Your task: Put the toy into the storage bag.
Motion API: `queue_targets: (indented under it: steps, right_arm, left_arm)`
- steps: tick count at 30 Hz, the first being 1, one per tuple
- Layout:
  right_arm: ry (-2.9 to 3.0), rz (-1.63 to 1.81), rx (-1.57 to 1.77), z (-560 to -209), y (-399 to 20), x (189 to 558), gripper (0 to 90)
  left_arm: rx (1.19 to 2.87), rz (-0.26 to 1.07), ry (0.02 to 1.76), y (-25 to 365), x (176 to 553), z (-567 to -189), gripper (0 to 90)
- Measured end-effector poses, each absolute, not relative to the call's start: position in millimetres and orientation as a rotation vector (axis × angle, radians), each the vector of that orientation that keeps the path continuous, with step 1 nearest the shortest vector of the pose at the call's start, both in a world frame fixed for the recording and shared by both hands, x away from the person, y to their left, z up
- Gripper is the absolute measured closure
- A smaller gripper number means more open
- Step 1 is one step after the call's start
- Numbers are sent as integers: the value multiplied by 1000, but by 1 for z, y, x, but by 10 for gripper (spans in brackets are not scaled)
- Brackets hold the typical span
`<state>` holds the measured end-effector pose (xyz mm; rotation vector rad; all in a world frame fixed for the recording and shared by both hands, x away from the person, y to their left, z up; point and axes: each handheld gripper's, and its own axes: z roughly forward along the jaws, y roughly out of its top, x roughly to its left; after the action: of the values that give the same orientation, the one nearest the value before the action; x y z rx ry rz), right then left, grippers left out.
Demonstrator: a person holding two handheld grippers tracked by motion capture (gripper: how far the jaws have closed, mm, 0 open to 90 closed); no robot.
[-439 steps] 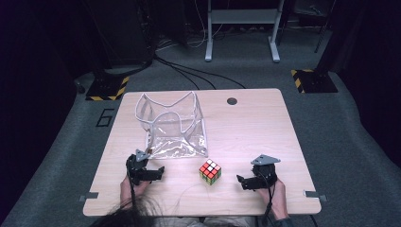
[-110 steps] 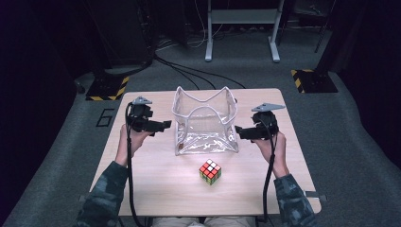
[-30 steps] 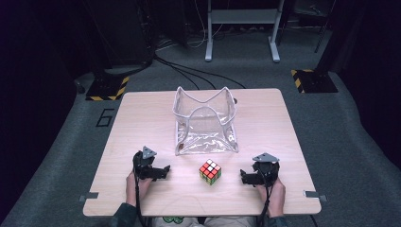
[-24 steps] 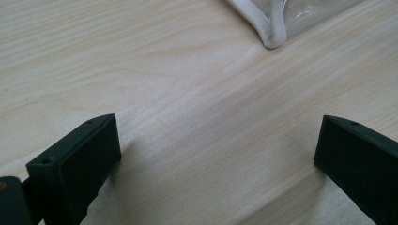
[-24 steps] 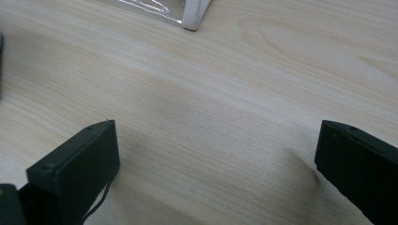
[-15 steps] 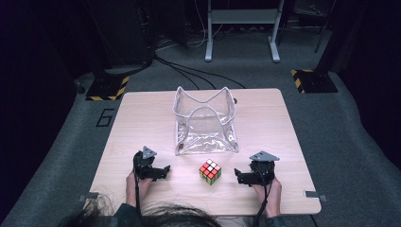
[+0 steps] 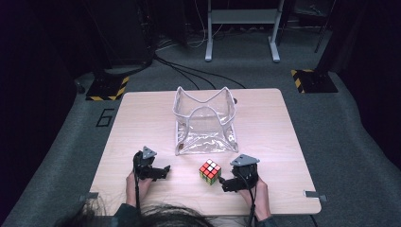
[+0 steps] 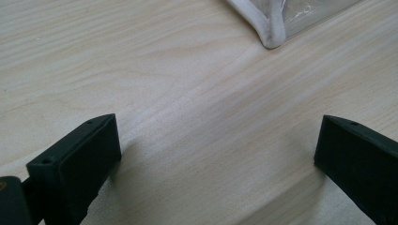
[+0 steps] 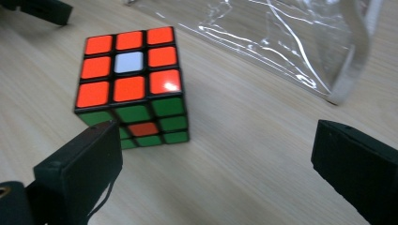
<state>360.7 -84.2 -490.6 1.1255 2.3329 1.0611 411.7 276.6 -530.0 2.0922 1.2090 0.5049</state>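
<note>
Nearest the person, at the near edge of the wooden table point(image 7: 142, 123), both hand-held grippers rest low over the wood, with the puzzle cube point(image 7: 210, 171) taken here as the landmark. The right gripper point(image 7: 226, 184) sits just beside the cube, on its right and slightly nearer the person. In the right gripper view its jaws stand wide apart with nothing between them; the tip of one jaw lies just in front of the lower corner of the cube point(image 9: 132, 86), and whether it touches cannot be told. The other jaw is well clear of the cube, over bare wood.

The left gripper point(image 7: 163, 171) lies to the left of the cube, apart from it, its jaws pointing toward the cube. In the left gripper view these jaws are likewise spread wide, with bare table point(image 8: 187, 117) between them.

The cube stands flat on the table between the two grippers. Its upper face shows orange squares around a white centre; the side toward the right gripper is mostly green with one orange square.

Beyond the cube, near but not touching it, stands a clear plastic bag point(image 7: 204, 124) with a white edge binding, its mouth open upward. A corner of the bag point(image 8: 272, 33) reaches the top of the left gripper view.
</note>
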Motion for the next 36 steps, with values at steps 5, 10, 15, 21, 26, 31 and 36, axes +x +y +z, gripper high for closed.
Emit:
queue_targets:
  steps: [5,10,15,21,26,31,36]
  right_arm:
    - [2372,1046,1080,-492,-70,360,17]
    - [2395,1071,1057,-491,-60,361,17]
    - [2427,1050,1007,-491,-49,365,11]
    - [2490,1023,1008,-497,-39,371,2]
    - [2503,1033,1011,-499,-32,376,0]
    - [2520,1010,971,-504,-27,379,0]
    - [2482,1015,984,-505,-27,380,89]
  left_arm:
    - [2091,504,1210,276,412,-530,4]
    - [2092,505,1209,277,412,-530,5]
    - [2092,505,1209,277,412,-530,5]
    - [2092,504,1209,277,412,-530,4]
    - [2092,504,1209,277,412,-530,4]
    - [2093,504,1209,277,412,-530,4]
    - [2092,504,1209,277,412,-530,4]
